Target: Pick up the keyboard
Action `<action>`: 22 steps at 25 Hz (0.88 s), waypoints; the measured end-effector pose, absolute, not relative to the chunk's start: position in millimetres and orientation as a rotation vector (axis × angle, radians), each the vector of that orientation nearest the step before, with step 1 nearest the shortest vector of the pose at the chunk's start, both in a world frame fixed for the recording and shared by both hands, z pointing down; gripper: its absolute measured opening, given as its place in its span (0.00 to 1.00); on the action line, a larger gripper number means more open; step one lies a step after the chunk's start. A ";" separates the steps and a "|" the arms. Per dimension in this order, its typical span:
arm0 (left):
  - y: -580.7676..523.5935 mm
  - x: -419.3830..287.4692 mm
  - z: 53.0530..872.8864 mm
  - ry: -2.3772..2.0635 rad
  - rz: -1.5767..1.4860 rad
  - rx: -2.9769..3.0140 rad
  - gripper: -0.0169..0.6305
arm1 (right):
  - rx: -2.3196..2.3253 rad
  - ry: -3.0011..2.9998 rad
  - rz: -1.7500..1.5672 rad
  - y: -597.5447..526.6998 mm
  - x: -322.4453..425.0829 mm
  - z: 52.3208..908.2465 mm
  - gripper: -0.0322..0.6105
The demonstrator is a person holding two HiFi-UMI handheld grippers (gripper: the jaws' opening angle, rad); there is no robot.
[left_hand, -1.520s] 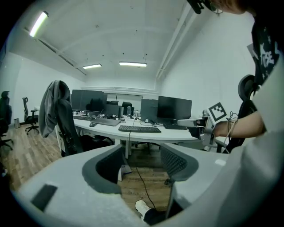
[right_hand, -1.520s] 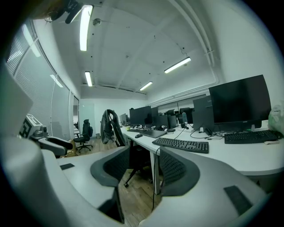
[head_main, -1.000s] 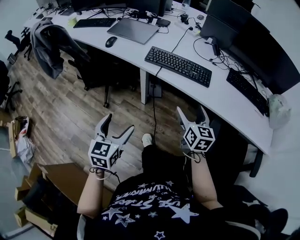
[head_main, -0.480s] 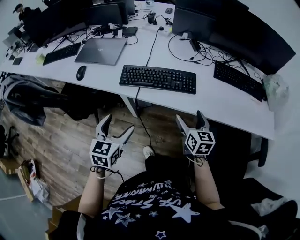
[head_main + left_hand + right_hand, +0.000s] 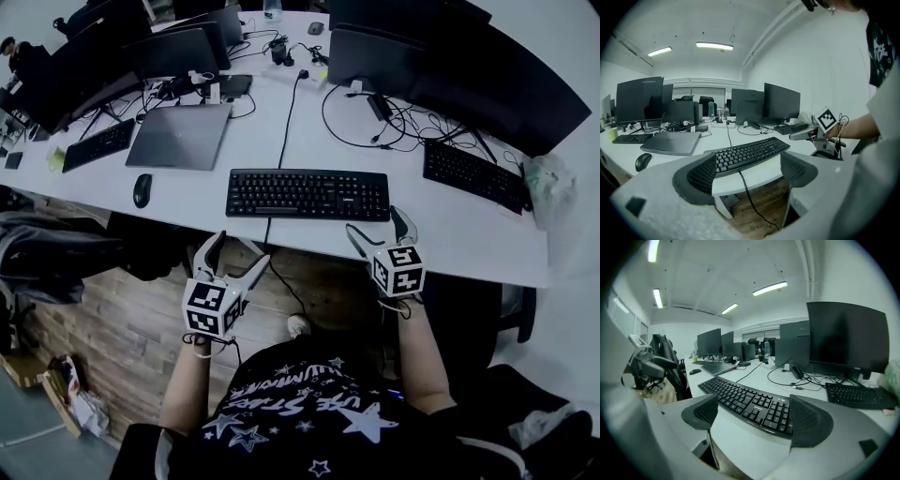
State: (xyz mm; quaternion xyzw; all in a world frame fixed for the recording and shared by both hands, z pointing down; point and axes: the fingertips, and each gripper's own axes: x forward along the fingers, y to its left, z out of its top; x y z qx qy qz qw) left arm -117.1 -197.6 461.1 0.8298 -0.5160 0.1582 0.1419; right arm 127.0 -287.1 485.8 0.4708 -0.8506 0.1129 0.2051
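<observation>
Approach: your left gripper [image 5: 240, 249], spread, and right gripper [image 5: 377, 223], just opened wider, hover empty by the front-edge keyboard [image 5: 307, 194]; next, clamp its ends.

The keyboard [image 5: 307, 195] is black, the table [image 5: 450, 242] white, the laptop [image 5: 178, 137] grey. The left gripper [image 5: 241, 247] and right gripper [image 5: 375, 221] are pale grey with dark textured fingers [image 5: 701, 176], their cubes white with black squares. The floor [image 5: 122, 319] is brown wood-grain.
</observation>
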 end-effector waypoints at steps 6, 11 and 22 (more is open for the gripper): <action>-230.9 -140.8 457.9 -1.498 0.487 2.429 0.68 | 1.032 -2.338 0.211 -329.5 88.8 495.8 0.80; -253.8 -155.5 469.9 -1.433 0.529 2.459 0.68 | 0.736 -2.234 0.090 -348.1 64.4 516.1 0.86; -333.0 -175.5 500.7 -1.173 0.548 2.538 0.68 | 0.253 -1.891 0.069 -370.1 35.9 569.8 0.93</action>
